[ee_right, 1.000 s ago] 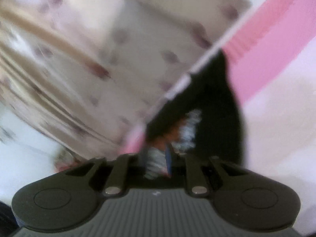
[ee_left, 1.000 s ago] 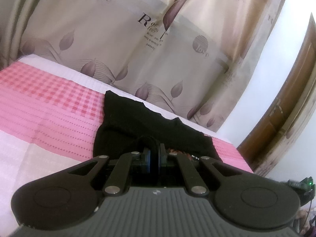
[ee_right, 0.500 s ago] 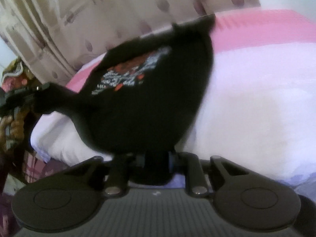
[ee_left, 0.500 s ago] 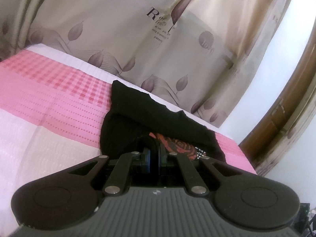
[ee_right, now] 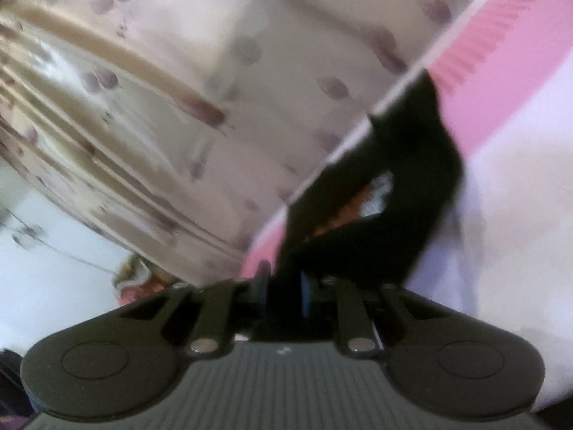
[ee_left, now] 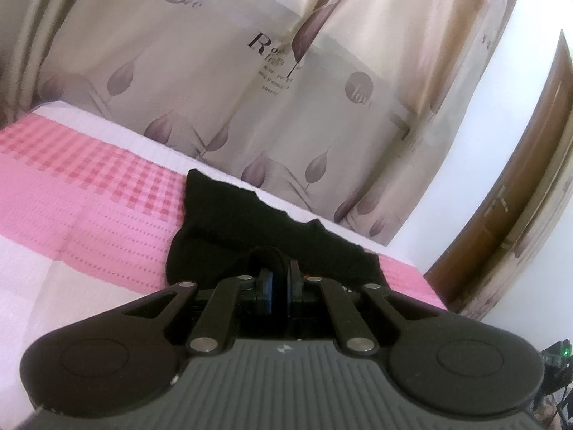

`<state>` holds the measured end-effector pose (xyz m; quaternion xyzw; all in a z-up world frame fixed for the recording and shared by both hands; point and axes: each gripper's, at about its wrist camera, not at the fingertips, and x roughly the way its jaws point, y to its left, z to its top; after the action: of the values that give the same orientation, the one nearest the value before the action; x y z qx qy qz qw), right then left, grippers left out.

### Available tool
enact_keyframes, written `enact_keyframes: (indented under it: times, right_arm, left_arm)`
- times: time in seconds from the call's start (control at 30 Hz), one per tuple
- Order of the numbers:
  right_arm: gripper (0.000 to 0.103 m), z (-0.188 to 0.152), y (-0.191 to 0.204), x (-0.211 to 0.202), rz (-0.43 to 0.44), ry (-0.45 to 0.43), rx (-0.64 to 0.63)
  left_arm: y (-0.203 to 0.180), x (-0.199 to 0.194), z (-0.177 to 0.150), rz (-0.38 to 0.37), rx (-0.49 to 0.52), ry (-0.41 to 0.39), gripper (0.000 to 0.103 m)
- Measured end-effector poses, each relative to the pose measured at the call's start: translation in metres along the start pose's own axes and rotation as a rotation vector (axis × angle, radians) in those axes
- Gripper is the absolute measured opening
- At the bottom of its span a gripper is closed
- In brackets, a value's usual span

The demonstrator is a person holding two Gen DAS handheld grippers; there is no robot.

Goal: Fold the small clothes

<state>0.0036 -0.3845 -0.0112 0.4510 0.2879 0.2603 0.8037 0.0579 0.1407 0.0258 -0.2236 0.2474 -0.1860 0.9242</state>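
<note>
A: Item, left gripper [ee_left: 278,283]: jaws clamped on a fold of the black garment [ee_left: 250,222], which lies on the pink bedspread [ee_left: 89,193].

B: Item, right gripper [ee_right: 284,292]: jaws closing on the garment's other edge.

A: Step, by my reading: folding underway. Next: carry both edges across together, evenly.

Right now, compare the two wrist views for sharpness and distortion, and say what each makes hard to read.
Left wrist view: sharp; fisheye bends the door frame; the curtain lettering is legible. Right wrist view: motion-blurred and tilted; the curtain's leaf pattern smears, and the print on the black garment is only an orange and white blotch.
</note>
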Motion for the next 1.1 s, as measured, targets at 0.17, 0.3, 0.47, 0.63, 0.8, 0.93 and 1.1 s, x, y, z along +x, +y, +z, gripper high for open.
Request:
enact_keyframes:
  times: [0.17,0.3,0.47,0.63,0.8,0.93,1.1]
  right_arm:
    - [0.017,0.02,0.002,0.021,0.046,-0.033,0.013]
    - [0.017,0.028,0.0,0.032,0.051,-0.037,0.024]
    - [0.017,0.043,0.0,0.035,0.066,-0.059,0.033]
    - [0.017,0.063,-0.001,0.04,0.079,-0.102,0.042]
    - [0.017,0.096,-0.014,0.063,0.082,-0.173,0.067]
    - [0.017,0.13,-0.035,0.089,0.067,-0.218,0.112]
    - [0.017,0.17,-0.074,0.131,0.007,-0.262,0.172]
  left_arm:
    - [-0.001,0.011,0.009,0.001,0.003,-0.009,0.007]
    - [-0.002,0.015,0.015,0.002,0.012,-0.021,0.007]
    - [-0.003,0.02,0.023,0.005,0.02,-0.037,0.007]
    - [-0.004,0.033,0.039,0.005,0.003,-0.061,0.007]
    - [-0.008,0.056,0.059,0.024,0.007,-0.102,0.007]
    - [-0.002,0.086,0.079,0.06,-0.026,-0.114,0.007]
    - [0.018,0.14,0.097,0.125,-0.122,-0.093,0.007]
